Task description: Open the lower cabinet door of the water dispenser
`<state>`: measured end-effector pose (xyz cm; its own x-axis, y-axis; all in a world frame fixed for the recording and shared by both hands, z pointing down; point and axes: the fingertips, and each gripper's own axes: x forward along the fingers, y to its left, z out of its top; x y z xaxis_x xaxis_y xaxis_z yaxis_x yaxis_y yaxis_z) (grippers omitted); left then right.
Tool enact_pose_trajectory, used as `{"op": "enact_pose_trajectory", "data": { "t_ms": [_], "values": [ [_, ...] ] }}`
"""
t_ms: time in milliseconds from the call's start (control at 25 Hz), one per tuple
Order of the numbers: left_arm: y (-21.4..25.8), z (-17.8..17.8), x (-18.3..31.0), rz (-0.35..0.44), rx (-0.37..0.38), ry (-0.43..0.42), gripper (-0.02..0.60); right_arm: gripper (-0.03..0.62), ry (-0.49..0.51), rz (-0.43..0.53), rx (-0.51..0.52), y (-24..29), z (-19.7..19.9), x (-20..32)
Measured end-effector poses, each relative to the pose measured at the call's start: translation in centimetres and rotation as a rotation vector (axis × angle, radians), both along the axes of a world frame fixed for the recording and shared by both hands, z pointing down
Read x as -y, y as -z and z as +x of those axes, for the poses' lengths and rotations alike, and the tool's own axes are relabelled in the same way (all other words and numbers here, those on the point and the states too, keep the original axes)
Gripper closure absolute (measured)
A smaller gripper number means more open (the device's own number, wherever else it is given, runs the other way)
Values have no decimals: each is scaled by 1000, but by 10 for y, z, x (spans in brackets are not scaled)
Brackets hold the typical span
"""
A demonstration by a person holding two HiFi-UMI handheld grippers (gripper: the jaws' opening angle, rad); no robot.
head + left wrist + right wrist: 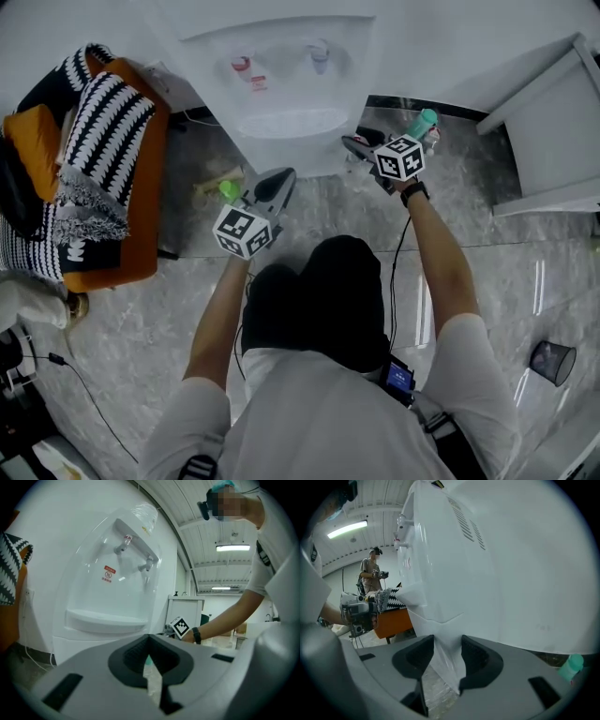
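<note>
A: Right gripper (pixel 447 641)?
B: It was clamped on the smooth white plastic door (pixel 443 627) edge, at the dispenser's (pixel 281 84) lower front corner.
A: Left gripper (pixel 149 644)?
B: Its ribbed black pads (pixel 134 653) were together, empty, above the glossy stone floor (pixel 309 216).

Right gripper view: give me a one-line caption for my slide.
Right gripper fingers pinching the lower front edge of the white water dispenser.

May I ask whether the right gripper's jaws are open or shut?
Shut: the right gripper grips the water dispenser, whose white edge fills the gap between its jaws.
</note>
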<state>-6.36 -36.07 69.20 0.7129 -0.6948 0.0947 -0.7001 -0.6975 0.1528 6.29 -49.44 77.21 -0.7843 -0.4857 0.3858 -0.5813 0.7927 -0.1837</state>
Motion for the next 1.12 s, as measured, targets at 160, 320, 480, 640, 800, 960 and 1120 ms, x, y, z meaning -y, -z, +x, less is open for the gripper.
{"op": "enact_pose_trajectory", "data": {
  "t_ms": [160, 320, 480, 640, 800, 960, 1120],
  "values": [
    [1, -6, -2, 8, 11, 12, 575, 415, -11, -3, -10, -1, 3, -2],
    [5, -11, -1, 18, 15, 21, 575, 441, 33, 0, -26, -2, 6, -16],
    [10, -9, -2, 28, 12, 27, 575, 455, 100, -5, -50, -3, 6, -36],
    [17, -3, -9, 47, 25, 19, 575, 462, 131, -2, -75, -2, 8, -55],
    [19, -2, -22, 61, 36, 28, 575, 465, 158, 5, -72, -4, 5, -77],
    [22, -7, -37, 72, 37, 41, 575, 470, 187, 11, -94, -6, 2, -99],
    [26, -18, -49, 75, 45, 58, 575, 476, 194, 12, -107, -5, -2, -113]
  ]
}}
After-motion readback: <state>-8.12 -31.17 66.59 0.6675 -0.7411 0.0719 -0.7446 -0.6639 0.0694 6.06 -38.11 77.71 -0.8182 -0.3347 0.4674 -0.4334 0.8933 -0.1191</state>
